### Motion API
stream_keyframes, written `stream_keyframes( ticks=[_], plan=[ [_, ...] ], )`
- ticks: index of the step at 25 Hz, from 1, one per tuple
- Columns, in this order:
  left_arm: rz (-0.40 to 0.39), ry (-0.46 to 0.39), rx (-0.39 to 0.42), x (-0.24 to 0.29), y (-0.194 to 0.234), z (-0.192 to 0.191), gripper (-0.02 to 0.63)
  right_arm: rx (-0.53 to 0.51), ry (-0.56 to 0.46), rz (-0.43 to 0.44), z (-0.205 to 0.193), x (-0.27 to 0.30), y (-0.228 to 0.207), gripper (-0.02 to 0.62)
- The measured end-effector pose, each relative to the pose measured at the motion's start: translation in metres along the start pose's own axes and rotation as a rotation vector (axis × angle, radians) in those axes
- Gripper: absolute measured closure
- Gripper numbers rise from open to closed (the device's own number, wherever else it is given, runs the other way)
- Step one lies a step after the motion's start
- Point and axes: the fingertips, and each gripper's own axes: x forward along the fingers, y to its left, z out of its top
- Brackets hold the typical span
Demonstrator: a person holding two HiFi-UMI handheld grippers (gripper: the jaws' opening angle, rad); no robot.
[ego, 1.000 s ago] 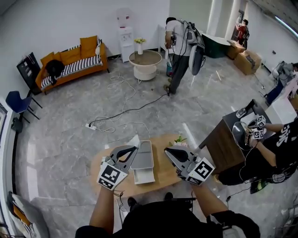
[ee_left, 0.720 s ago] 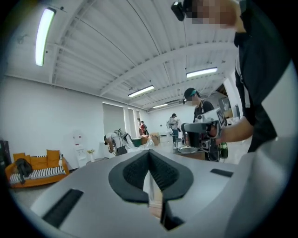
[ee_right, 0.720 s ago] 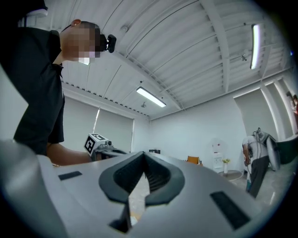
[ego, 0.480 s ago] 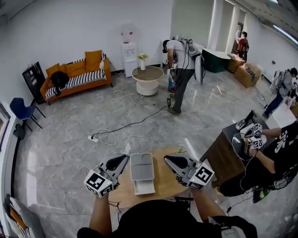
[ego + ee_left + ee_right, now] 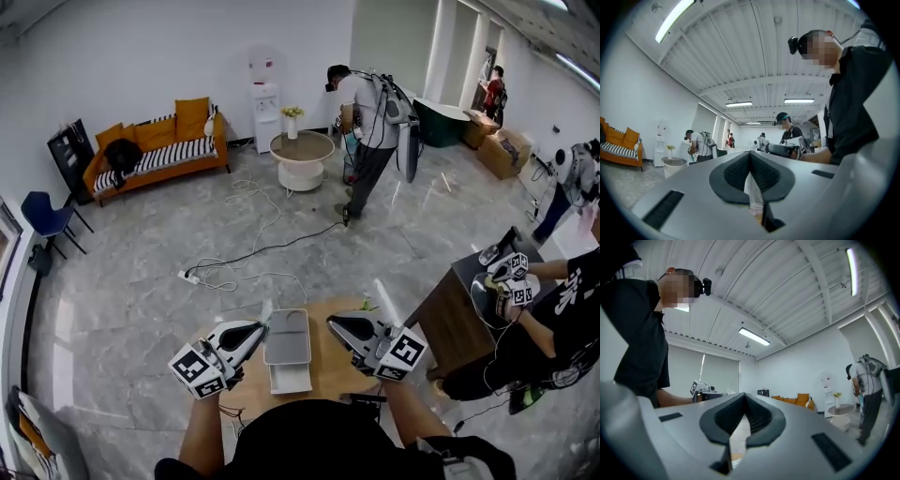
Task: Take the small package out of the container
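Pinching small package [image 5: 753, 193] beside container [image 5: 287, 339], left gripper [image 5: 263, 325]

A grey container [image 5: 287, 337] is pictured on a round wooden table [image 5: 321, 364], just right of the left gripper [image 5: 263, 327] tip and a little left of the right gripper [image 5: 331, 322] tip. Both grippers are held over the tabletop.

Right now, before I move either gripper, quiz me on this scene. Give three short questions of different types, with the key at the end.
1. True or false: the grey container sits on the wooden table between the left gripper and right gripper.
2. The sofa by the far wall is: A orange, B green, C blue?
3. Fill in: both grippers' jaws are ___.
Key: 1 true; 2 A; 3 shut.
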Motion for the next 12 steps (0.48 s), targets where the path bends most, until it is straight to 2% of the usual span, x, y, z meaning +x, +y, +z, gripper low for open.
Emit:
stream_keyframes(
  ticks=[4,12],
  plan=[
    [-0.04,-0.01,-0.021,0.007,-0.004,-0.002,0.589,0.022,-0.002,0.008,-0.003,0.001,-0.003,0.584],
    [-0.059,-0.009,-0.055,0.015,-0.003,-0.009,0.589,0.054,0.011,0.029,-0.012,0.003,-0.011,0.584]
  ],
)
